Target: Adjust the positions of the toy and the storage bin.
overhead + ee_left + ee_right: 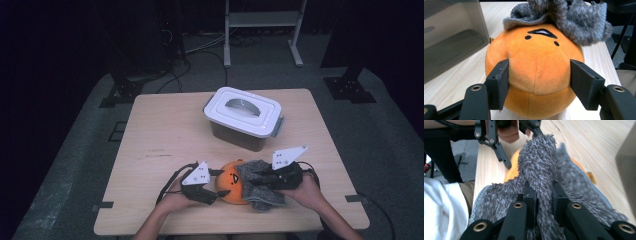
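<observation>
Orange toy [536,72] – soft, matt plush, grey cloth [541,167] – shaggy, rough fleece, table [160,130] of pale matt wood grain, box [243,118] with glossy white plastic lid, smoky plastic walls, jaws matt black.

The plush ball [534,72] is orange, with small black marks on its face. The fuzzy cloth [541,170] is mottled grey and white. The box [243,119] has a white lid over smoky grey walls, and the bench [150,130] is pale wood grain.
</observation>
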A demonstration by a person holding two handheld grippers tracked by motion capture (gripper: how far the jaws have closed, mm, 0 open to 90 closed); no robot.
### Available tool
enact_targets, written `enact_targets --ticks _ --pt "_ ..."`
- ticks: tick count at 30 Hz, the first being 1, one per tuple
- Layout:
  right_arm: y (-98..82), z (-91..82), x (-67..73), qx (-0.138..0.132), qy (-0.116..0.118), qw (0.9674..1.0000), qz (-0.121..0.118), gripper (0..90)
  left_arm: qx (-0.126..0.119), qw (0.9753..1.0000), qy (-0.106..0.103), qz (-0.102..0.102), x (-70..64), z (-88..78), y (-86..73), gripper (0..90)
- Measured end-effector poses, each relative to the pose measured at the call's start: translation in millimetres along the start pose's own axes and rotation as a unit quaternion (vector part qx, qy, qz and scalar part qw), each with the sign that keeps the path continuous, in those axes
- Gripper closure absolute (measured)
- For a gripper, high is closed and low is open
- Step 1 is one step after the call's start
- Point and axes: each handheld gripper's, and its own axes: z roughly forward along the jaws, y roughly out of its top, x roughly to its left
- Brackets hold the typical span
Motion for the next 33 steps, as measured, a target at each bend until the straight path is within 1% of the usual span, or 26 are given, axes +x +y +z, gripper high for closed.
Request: enact_targets --ticks 1,2,3,5,7,10,11,12,13,14,15,16,18,19,21,22,23,24,25,26,27,28,29,30,32,33 --pt "-0.2 -3.9 -3.5 -0.004 0.0 1.0 0.009 77.8 -0.005 1.0 -0.002 0.001 -0.4 0.8 0.1 35.7" --pt "-0.2 -3.9 -3.5 -0.004 0.0 1.0 0.009 77.8 -0.005 1.0 -0.002 0.001 -0.4 0.8 0.1 35.8" --pt "3.3 -4.4 -5.8 -0.015 0.006 0.9998 0.013 77.9 -0.008 0.9999 -0.004 0.004 -0.7 1.4 0.4 36.0" --pt "6.2 -3.0 -5.9 -0.019 0.008 0.9997 0.012 77.9 -0.009 0.9999 -0.005 0.007 -1.1 1.5 0.4 36.2" --pt "14.9 2.6 -6.6 -0.033 0.013 0.9994 0.005 77.9 -0.01 0.9998 -0.008 0.016 -2.2 0.8 -1.2 36.9" --pt "17.9 5.9 -7.7 -0.033 0.015 0.9994 0.003 77.8 -0.01 0.9998 -0.008 0.014 -1.0 -0.1 -2.5 36.9" --pt "16.6 9.4 -10.3 -0.032 0.018 0.9993 0.01 77.8 -0.011 0.9999 -0.008 0.003 0.6 -0.3 -2.8 35.3" --pt "16.6 9.4 -10.3 -0.032 0.018 0.9993 0.01 77.8 -0.011 0.9999 -0.008 0.003 0.6 -0.3 -2.8 32.2" --pt "12.5 13.5 -11.1 -0.025 0.022 0.9993 0.017 77.8 -0.008 0.9998 -0.006 -0.017 2.8 0.3 -1.4 26.9" --pt "12.5 13.5 -11.1 -0.025 0.022 0.9993 0.017 77.8 -0.008 0.9998 -0.006 -0.017 2.8 0.3 -1.4 22.2" --pt "8.1 15.1 -9.6 -0.027 0.023 0.9991 0.023 77.8 -0.009 0.999 -0.005 -0.042 5.0 1.2 0.1 17.3" --pt "8.1 15.1 -9.6 -0.027 0.023 0.9991 0.023 77.8 -0.009 0.999 -0.005 -0.042 5.0 1.2 0.1 12.9" --pt "5.5 15.5 -7.4 -0.032 0.027 0.9988 0.026 77.9 -0.005 0.9977 -0.012 -0.066 7.7 3.5 0.1 10.2" --pt "4.0 16.4 -2.8 -0.034 0.027 0.9989 0.021 77.8 -0.002 0.9976 -0.018 -0.067 7.4 5.2 -0.7 12.2" --pt "3.2 16.2 1.9 -0.031 0.029 0.999 0.016 77.8 0.004 0.999 -0.012 -0.044 4.2 4.7 0.1 21.8" --pt "3.2 16.2 1.9 -0.031 0.029 0.999 0.016 77.8 0.004 0.999 -0.012 -0.044 4.2 4.7 0.1 25.0" --pt "5.8 12.3 4.3 -0.033 0.029 0.9989 0.016 77.9 0.004 0.9994 -0.01 -0.033 2.1 4.0 2.0 28.3" --pt "5.8 12.3 4.3 -0.033 0.029 0.9989 0.016 77.9 0.004 0.9994 -0.01 -0.033 2.1 4.0 2.0 30.6" --pt "13.1 9.3 5.5 -0.042 0.03 0.9986 0.01 78.0 0.002 0.9998 -0.008 -0.016 -0.1 4.5 3.0 32.5" --pt "13.1 9.3 5.5 -0.042 0.03 0.9986 0.01 78.0 0.002 0.9998 -0.008 -0.016 -0.1 4.5 3.0 33.9" --pt "23.7 10.3 6.8 -0.047 0.032 0.9984 -0.002 78.0 0.003 0.9999 -0.01 0.0 -3.0 5.1 4.0 34.6" --pt "23.7 10.3 6.8 -0.047 0.032 0.9984 -0.002 78.0 0.003 0.9999 -0.01 0.0 -3.0 5.1 4.0 34.9" --pt "33.3 16.2 8.0 -0.04 0.032 0.9986 -0.014 77.9 0.007 0.9997 -0.011 0.02 -6.6 4.7 5.0 35.2" --pt "33.3 16.2 8.0 -0.04 0.032 0.9986 -0.014 77.9 0.007 0.9997 -0.011 0.02 -6.6 4.7 5.0 35.5" --pt "37.2 23.3 6.1 -0.029 0.037 0.9988 -0.017 77.9 0.009 0.9994 -0.009 0.031 -8.1 3.6 4.4 35.9" --pt "36.0 25.6 2.1 -0.025 0.042 0.9987 -0.012 77.9 0.008 0.9994 -0.009 0.032 -6.8 2.0 2.5 37.0"
